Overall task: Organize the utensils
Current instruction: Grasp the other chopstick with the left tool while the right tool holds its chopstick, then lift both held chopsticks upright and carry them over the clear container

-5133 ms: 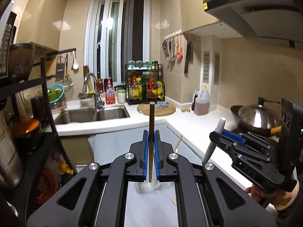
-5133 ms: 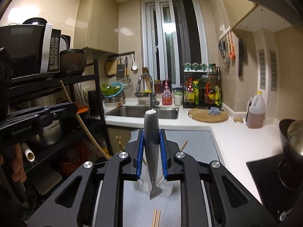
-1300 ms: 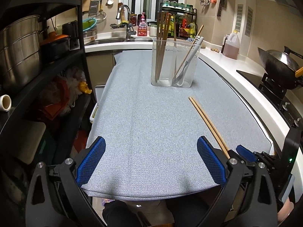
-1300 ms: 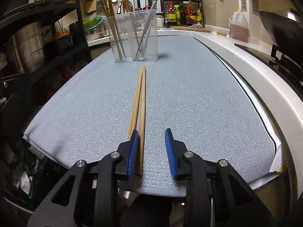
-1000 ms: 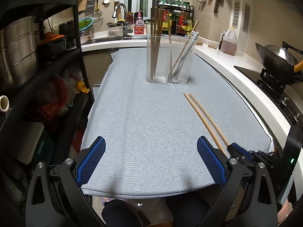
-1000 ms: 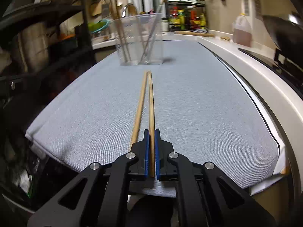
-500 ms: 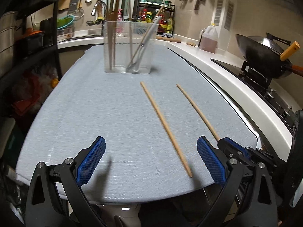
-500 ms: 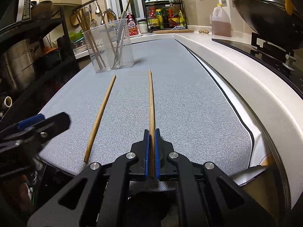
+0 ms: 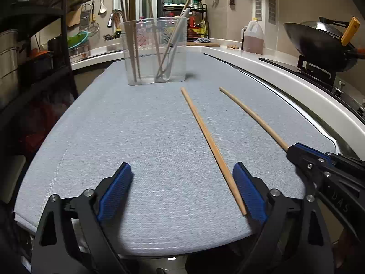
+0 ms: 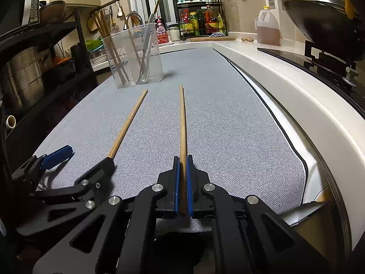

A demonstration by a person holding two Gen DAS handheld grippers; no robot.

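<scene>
Right claw [image 10: 181, 171] clamps slim tan chopstick [image 10: 182, 123]; twin chopstick [image 10: 127, 123] flat on mat

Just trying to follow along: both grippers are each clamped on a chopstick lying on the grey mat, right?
Not quite. Only the right gripper is clamped on a chopstick. The left wrist view shows the left gripper with its jaws wide open, the other chopstick lying loose between them on the grey mat.

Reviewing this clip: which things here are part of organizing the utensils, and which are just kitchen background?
Job:
- right gripper, shut on one chopstick
- left gripper, open around the other chopstick
- clear cup holding chopsticks and a utensil
- grey mat

Background:
- wok
- oil jug
- spice rack
- faucet
- steel pot
</scene>
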